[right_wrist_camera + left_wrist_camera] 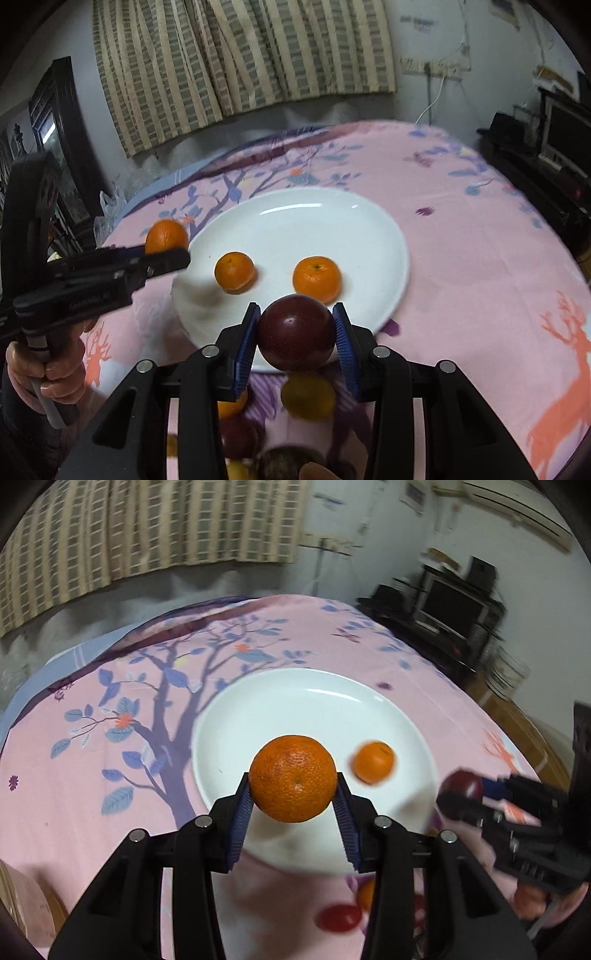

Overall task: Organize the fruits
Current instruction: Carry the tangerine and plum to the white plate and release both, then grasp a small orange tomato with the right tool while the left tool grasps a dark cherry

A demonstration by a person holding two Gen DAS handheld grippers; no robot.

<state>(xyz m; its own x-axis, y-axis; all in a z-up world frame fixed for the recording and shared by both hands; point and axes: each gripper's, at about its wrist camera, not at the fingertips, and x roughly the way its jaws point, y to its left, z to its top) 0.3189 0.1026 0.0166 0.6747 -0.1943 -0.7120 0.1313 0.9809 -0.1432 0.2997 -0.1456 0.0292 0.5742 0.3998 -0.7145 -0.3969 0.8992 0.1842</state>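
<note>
Because you are carrying round fruit with smooth or waxy skins, you are dealing with loads that are light and fairly firm but liable to roll and to bruise, so the widest part of each sphere is likely the safest place to be pinching. Your left gripper (293, 794) is clamping a large orange (293, 778) across its middle, the ribbed blue pads (242, 814) pressing on opposite sides and the jaws standing wide apart to suit the fruit's girth; it is hanging above the near-left part of the white plate (258, 701), not yet resting on it. Your right gripper (295, 332) is squeezing a dark red plum (295, 332) in the same way, jaws spread to about the fruit's full width, and it is hovering over the plate's near rim. In the right wrist view, 2 small oranges are already sitting on the plate, one (234, 271) toward the left and one (317, 277) near the middle, well apart from each other. More fruit is lying on the pink cloth (480, 277) below the right gripper, including a yellowish one (308, 397), though blur is hiding what the others are. Judging by the skins, the plum is probably the softer and more slippery of the 2 loads, so a gentle squeeze looks wiser there.
</note>
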